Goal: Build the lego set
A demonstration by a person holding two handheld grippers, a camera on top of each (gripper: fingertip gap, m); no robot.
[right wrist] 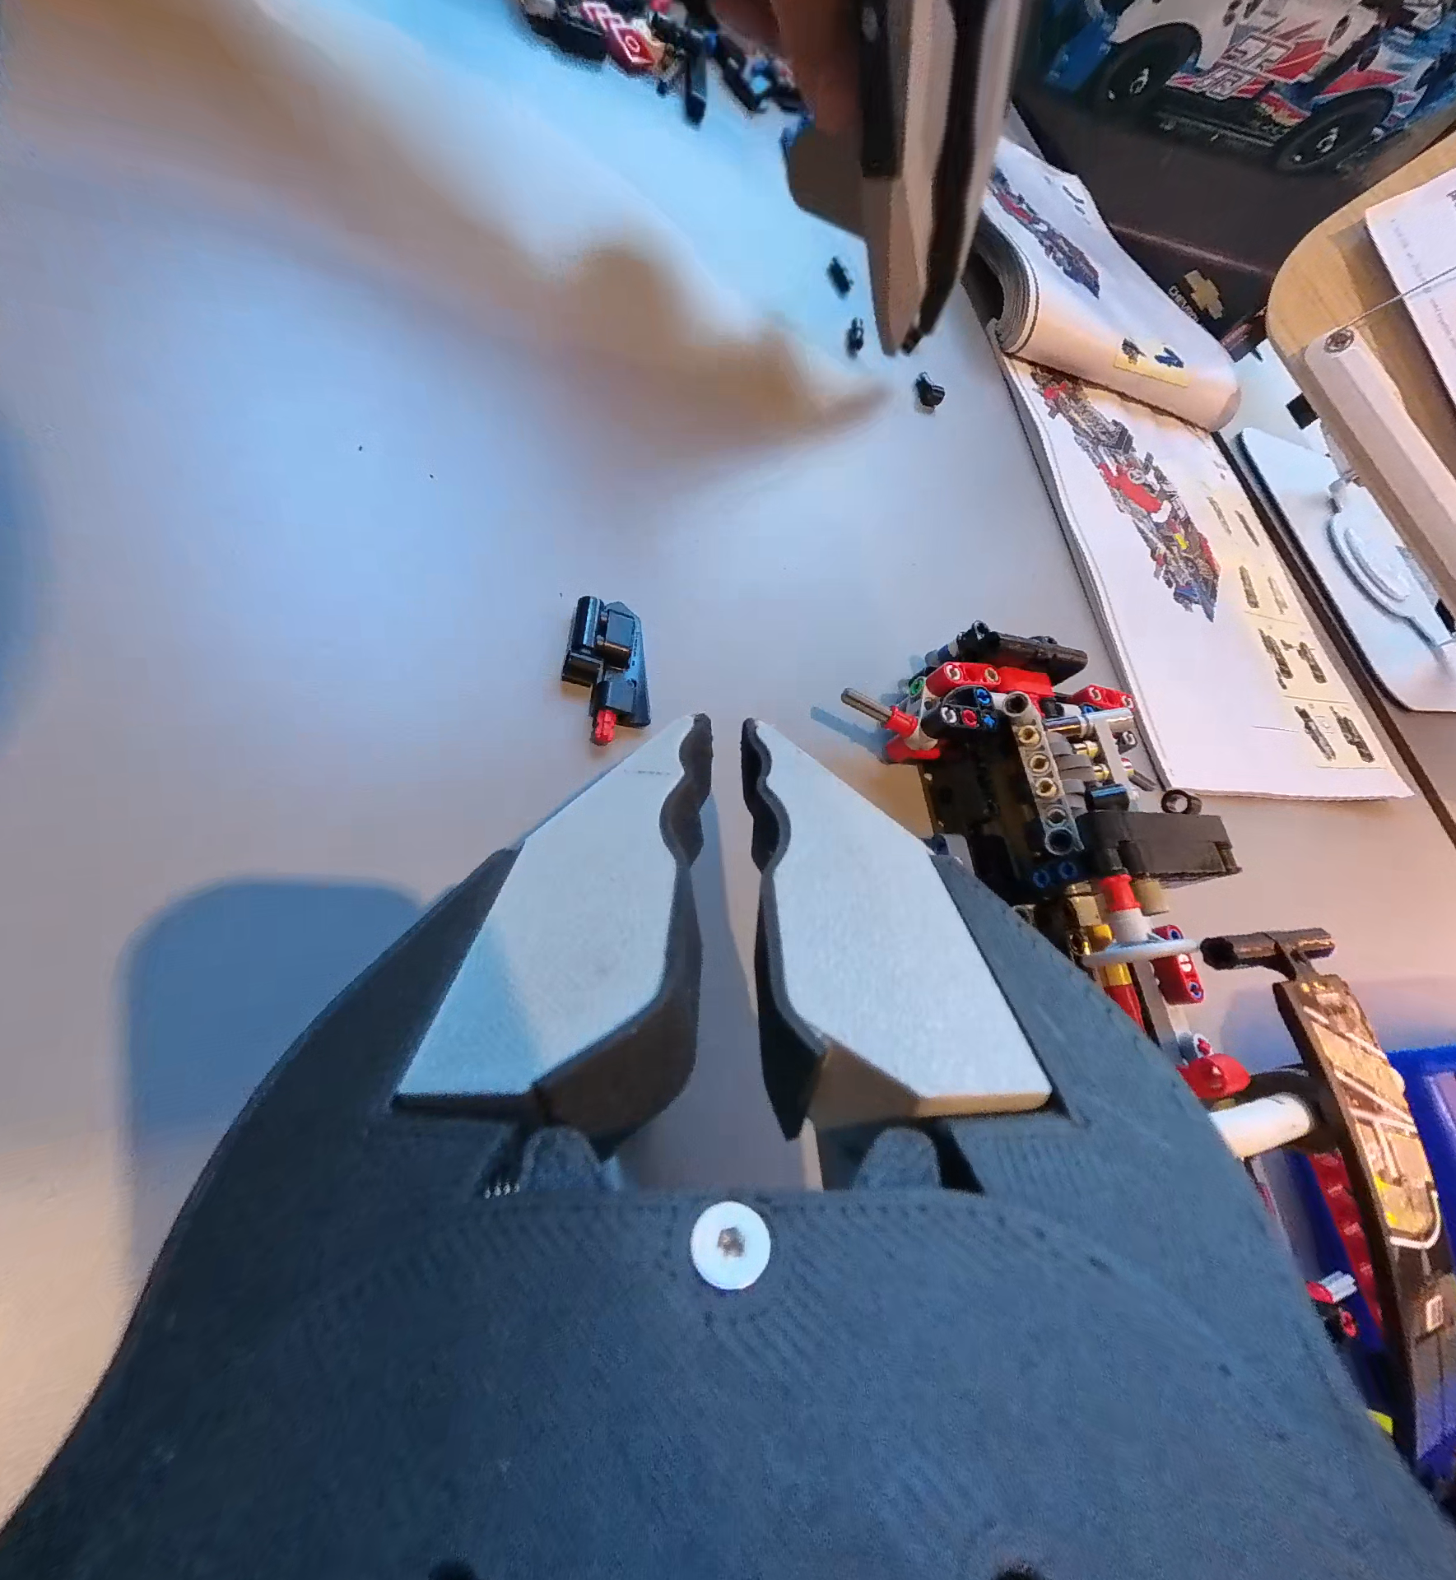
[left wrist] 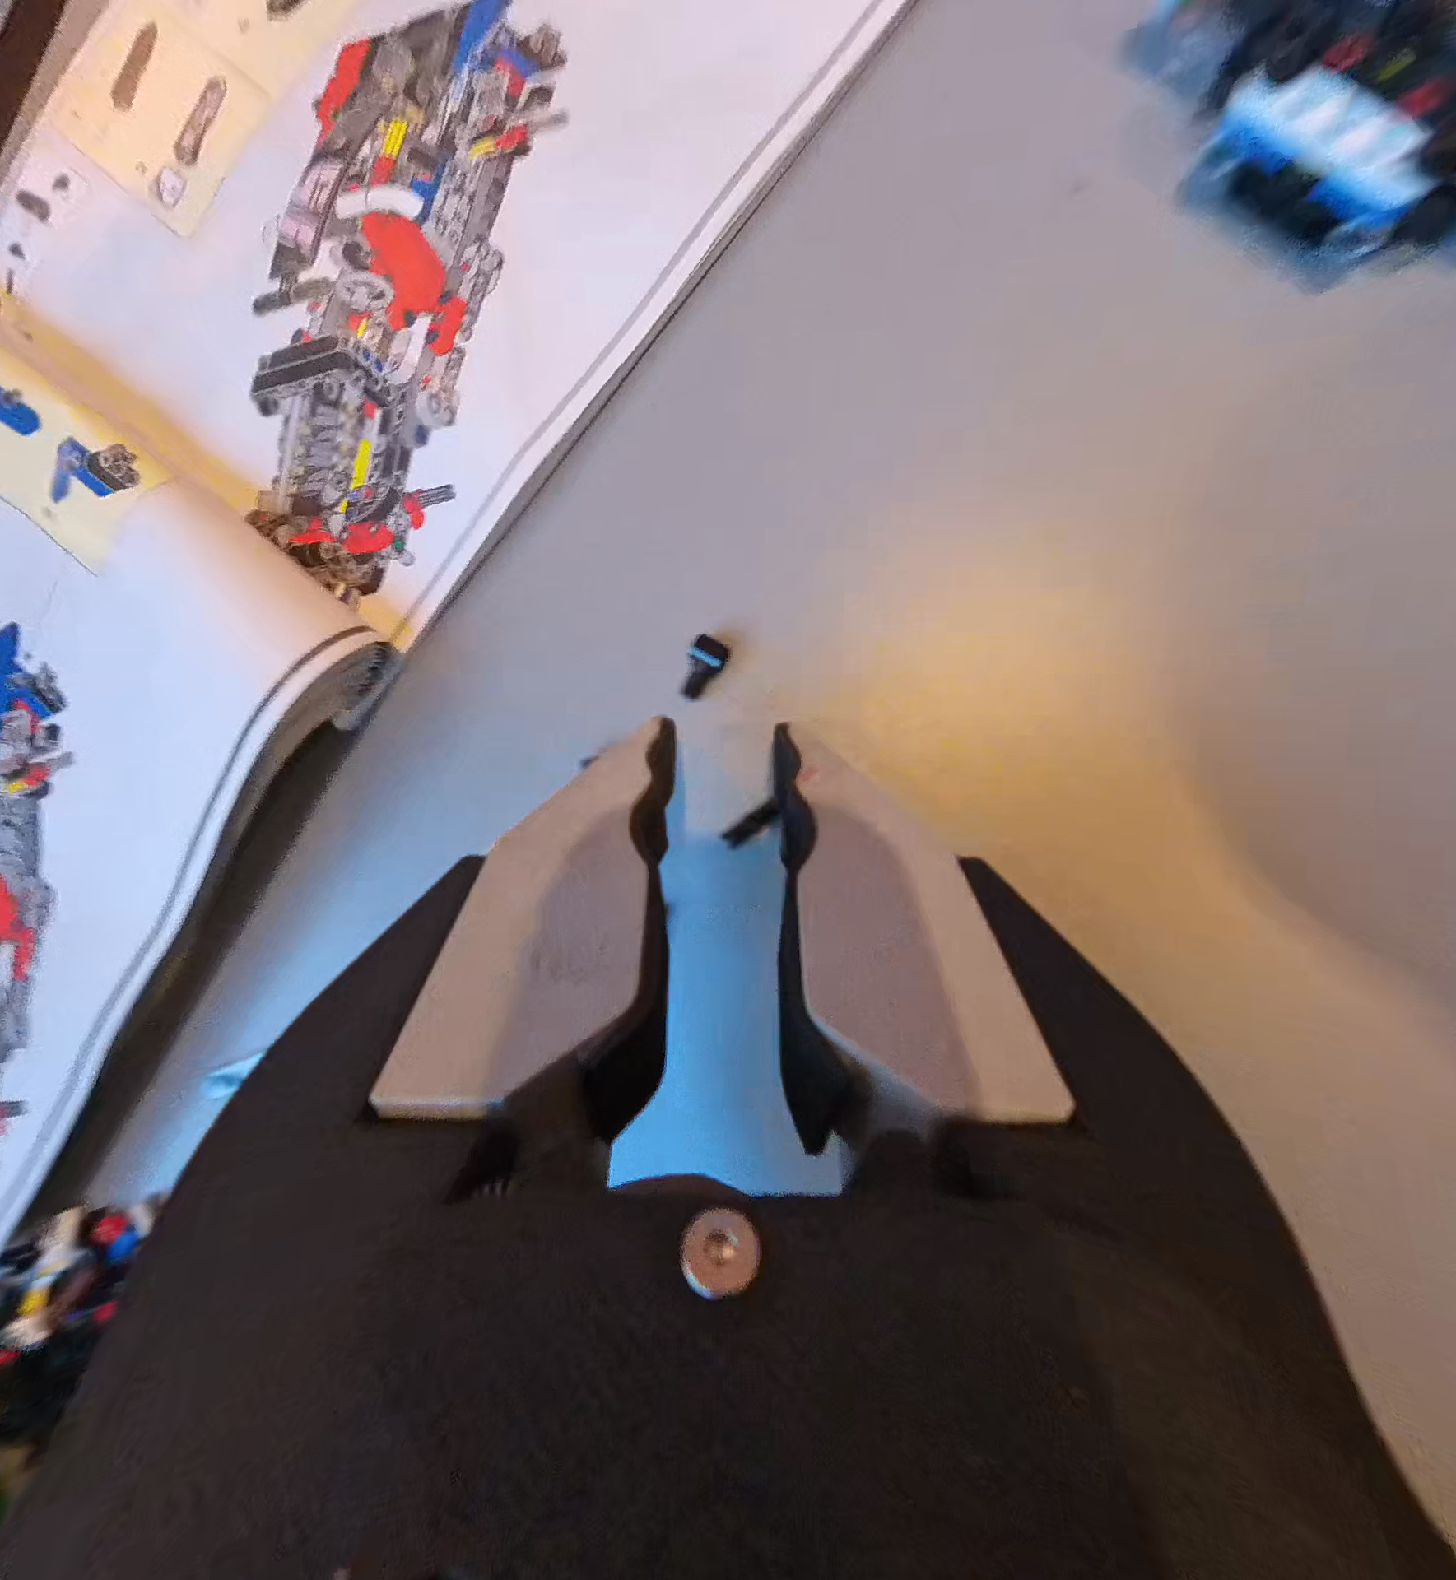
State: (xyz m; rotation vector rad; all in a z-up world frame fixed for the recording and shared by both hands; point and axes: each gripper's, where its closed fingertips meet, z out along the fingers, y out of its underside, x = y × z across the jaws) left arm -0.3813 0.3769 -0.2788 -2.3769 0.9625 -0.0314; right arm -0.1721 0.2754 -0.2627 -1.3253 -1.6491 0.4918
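Your left hand-held gripper (left wrist: pixel 724 735) hovers low over the worktop (left wrist: pixel 1049 598), jaws spread and empty, a small black peg (left wrist: pixel 704 663) just ahead of the tips. Judging by that, the pick is next: line the gap over the peg and close gently so it doesn't skid. Your right hand-held gripper (right wrist: pixel 726 735) is slightly parted, holding nothing, between a small black assembly (right wrist: pixel 607 663) and the half-built model (right wrist: pixel 1049 795). The open instruction book (left wrist: pixel 468 299) lies close beside the pegs.
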